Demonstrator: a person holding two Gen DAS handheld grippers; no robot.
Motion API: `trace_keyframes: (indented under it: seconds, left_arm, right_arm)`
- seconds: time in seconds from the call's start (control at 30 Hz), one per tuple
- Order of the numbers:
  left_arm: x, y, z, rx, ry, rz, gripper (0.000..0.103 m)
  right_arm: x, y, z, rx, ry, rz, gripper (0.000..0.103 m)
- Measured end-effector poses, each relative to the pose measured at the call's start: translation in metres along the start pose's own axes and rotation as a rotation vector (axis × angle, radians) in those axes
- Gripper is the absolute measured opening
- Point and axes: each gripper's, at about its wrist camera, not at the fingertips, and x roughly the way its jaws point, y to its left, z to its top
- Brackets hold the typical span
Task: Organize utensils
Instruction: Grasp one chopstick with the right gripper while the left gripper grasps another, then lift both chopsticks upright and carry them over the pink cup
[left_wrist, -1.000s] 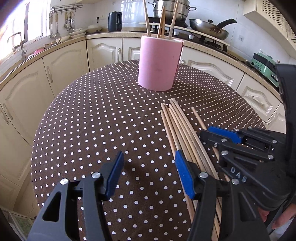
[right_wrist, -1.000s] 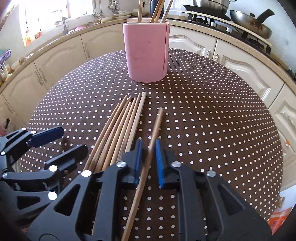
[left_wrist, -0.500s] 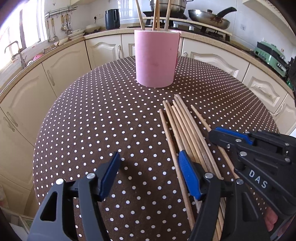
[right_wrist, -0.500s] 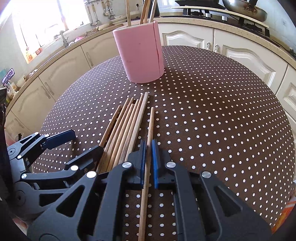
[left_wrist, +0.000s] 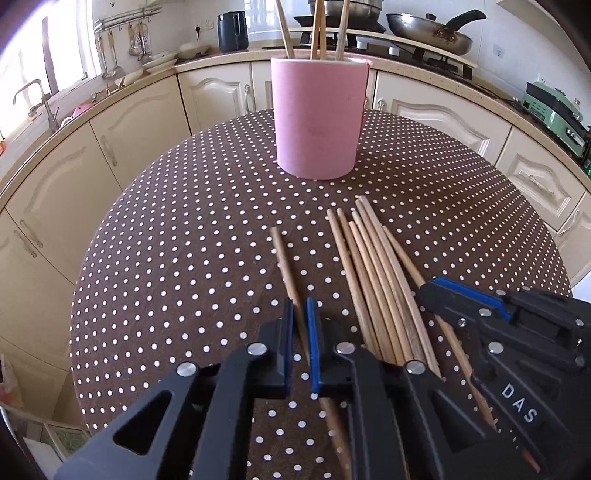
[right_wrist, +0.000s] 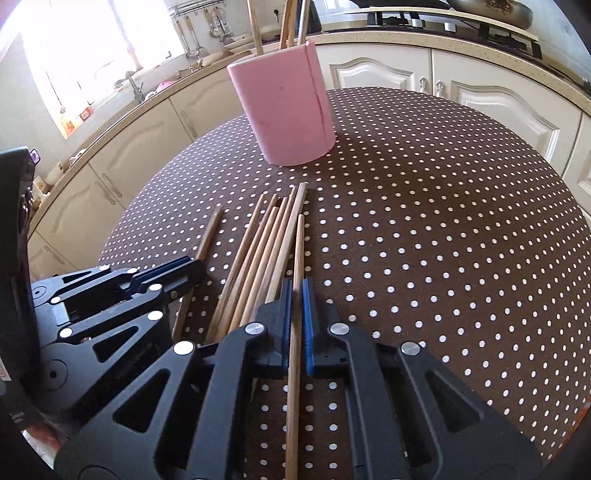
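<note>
A pink cylindrical holder (left_wrist: 317, 118) (right_wrist: 284, 107) stands at the far side of the round table and has several chopsticks upright in it. A bundle of wooden chopsticks (left_wrist: 373, 266) (right_wrist: 266, 240) lies flat on the cloth. My left gripper (left_wrist: 299, 306) is closing tight on a single chopstick (left_wrist: 282, 254) pulled left of the bundle, and its blue pads press on it. My right gripper (right_wrist: 296, 288) is shut on another chopstick (right_wrist: 300, 243) at the bundle's right edge. Both held chopsticks still lie on the table.
The table (left_wrist: 184, 240) wears a brown cloth with white dots. Cream kitchen cabinets (left_wrist: 122, 147) curve around behind it, with a pan (left_wrist: 428, 33) and a dark jug (left_wrist: 232, 31) on the counter. The two grippers sit close together, side by side.
The left gripper, wide open before, slid one chopstick leftward out of the bundle and clamped onto it. The right gripper stayed shut on its chopstick and rolled slightly.
</note>
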Motion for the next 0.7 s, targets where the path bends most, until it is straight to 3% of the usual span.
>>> trace_keyframes:
  seconds: [0.17, 0.7]
  left_arm:
    - [-0.003, 0.005, -0.001, -0.009, -0.002, -0.073, 0.006]
    - [-0.033, 0.020, 0.018, -0.079, -0.153, -0.128, 0.006]
  right_arm:
    - [-0.008, 0.007, 0.001, -0.013, -0.062, 0.012, 0.006]
    - [-0.047, -0.008, 0.023, 0.090, -0.272, 0.071, 0.006]
